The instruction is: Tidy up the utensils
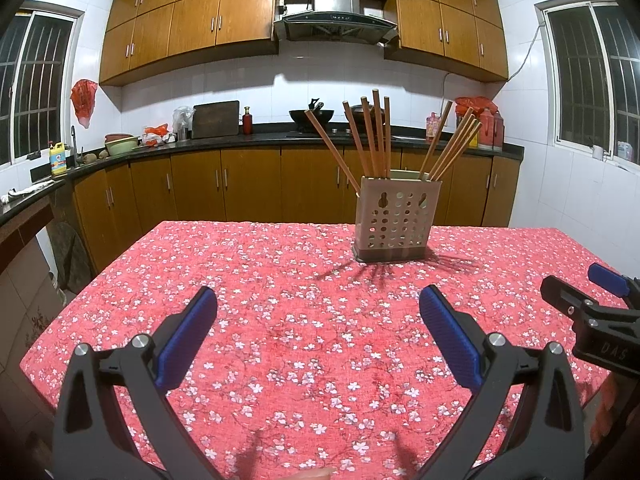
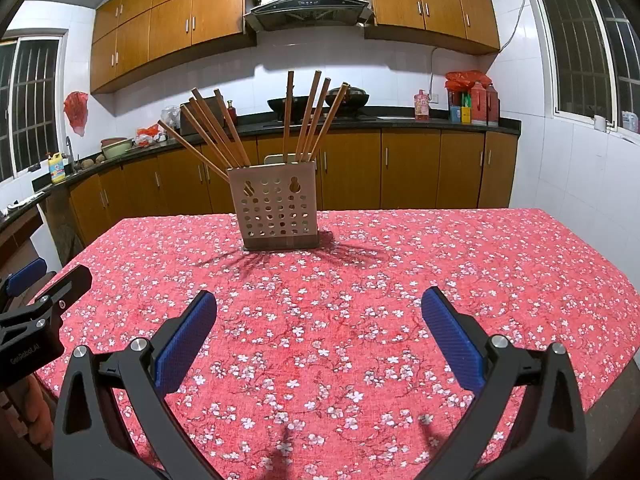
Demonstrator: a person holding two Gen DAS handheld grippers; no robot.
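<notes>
A beige perforated utensil holder (image 1: 396, 218) stands upright on the red floral tablecloth (image 1: 304, 312) toward the far side; it also shows in the right wrist view (image 2: 278, 206). Several wooden chopsticks (image 1: 378, 136) stick out of it, fanned left and right, as the right wrist view (image 2: 304, 118) also shows. My left gripper (image 1: 318, 300) is open and empty above the cloth, well short of the holder. My right gripper (image 2: 319, 302) is open and empty too. Each gripper appears at the edge of the other's view: the right gripper (image 1: 580, 292) and the left gripper (image 2: 52, 276).
The table's left edge (image 1: 80, 296) and right edge (image 2: 624, 280) drop to the floor. Wooden kitchen cabinets (image 1: 248, 184) with a dark counter run behind the table, holding woks (image 2: 286, 105), bottles and bowls. Windows are at both sides.
</notes>
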